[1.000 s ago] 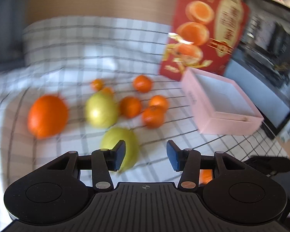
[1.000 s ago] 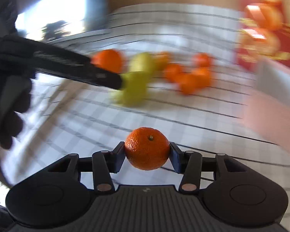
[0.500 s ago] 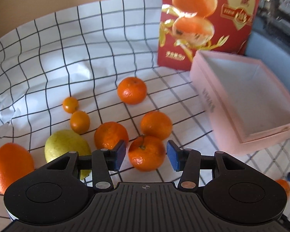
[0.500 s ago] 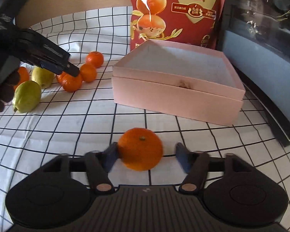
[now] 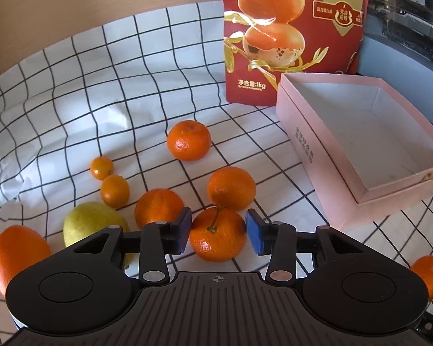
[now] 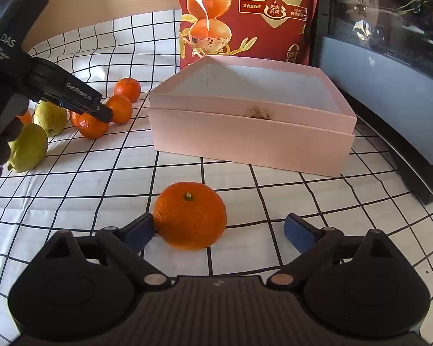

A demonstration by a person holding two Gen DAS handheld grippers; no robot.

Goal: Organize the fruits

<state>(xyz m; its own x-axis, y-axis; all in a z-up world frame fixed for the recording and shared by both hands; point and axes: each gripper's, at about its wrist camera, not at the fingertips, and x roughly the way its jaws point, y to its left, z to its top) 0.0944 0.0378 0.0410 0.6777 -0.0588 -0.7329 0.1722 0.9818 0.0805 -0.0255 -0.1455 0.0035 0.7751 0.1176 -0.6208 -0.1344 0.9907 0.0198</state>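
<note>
My left gripper (image 5: pixel 218 233) is open, its blue pads on either side of a mandarin (image 5: pixel 218 236) that rests on the checked cloth, close to touching. Several more mandarins (image 5: pixel 231 188), two small kumquats (image 5: pixel 115 191), a pear (image 5: pixel 93 223) and a large orange (image 5: pixel 16 252) lie around it. My right gripper (image 6: pixel 218 230) is wide open. A mandarin (image 6: pixel 190 219) sits on the cloth between its jaws, against the left pad. The empty pink box (image 6: pixel 251 115) stands beyond it, and also shows in the left wrist view (image 5: pixel 360 144).
A red snack bag (image 5: pixel 291 34) stands behind the box. A dark screen or appliance (image 6: pixel 389 57) is at the right. The left gripper's body (image 6: pixel 43 80) and a second pear (image 6: pixel 27 147) show at the left of the right wrist view.
My right gripper has opened and let its mandarin down onto the cloth in front of the box. My left gripper has moved forward over the fruit pile to straddle a mandarin.
</note>
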